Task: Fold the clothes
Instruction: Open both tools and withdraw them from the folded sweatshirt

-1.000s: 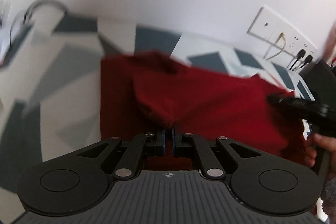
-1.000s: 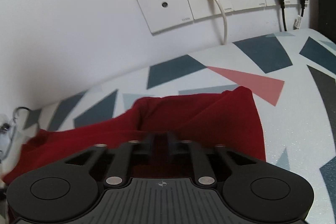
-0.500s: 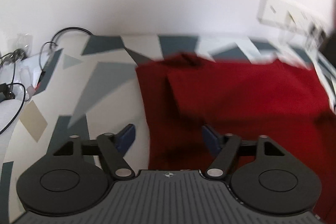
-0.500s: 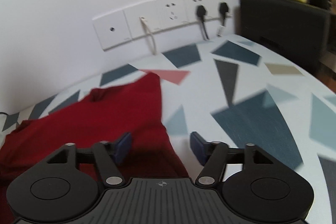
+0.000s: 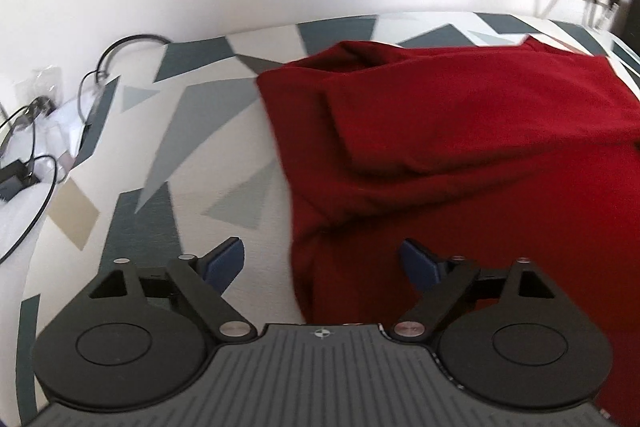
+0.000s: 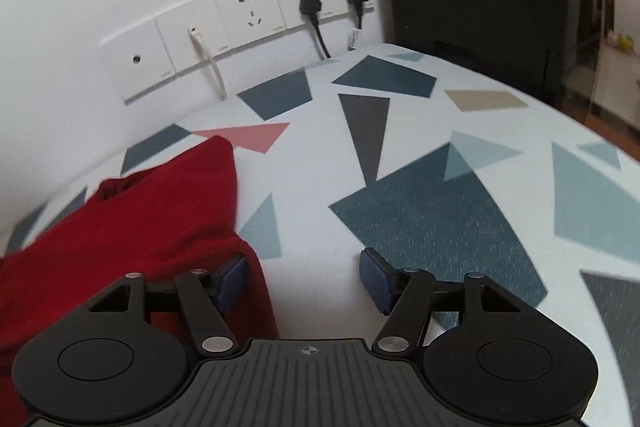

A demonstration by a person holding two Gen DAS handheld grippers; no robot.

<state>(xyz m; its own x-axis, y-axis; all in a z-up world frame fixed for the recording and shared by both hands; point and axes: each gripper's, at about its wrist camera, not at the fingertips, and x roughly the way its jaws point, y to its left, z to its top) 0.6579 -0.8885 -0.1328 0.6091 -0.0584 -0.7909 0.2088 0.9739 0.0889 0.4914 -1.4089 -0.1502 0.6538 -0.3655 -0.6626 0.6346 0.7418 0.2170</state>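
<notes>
A dark red garment (image 5: 460,147), partly folded, lies on the patterned tablecloth (image 6: 420,167) near the wall-side edge, while the left gripper (image 5: 322,261) opens over its left edge and the right gripper (image 6: 304,273), pinching nothing, narrows beside its right edge, apparently between folds.

Red garment (image 5: 460,147) partly folded, rumpled, lying on triangle-patterned cloth surface (image 5: 192,147).

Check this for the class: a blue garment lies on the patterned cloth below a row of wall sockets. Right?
Not quite. The garment is dark red, not blue, as the right wrist view shows. It does lie on the patterned cloth below the wall sockets.
</notes>
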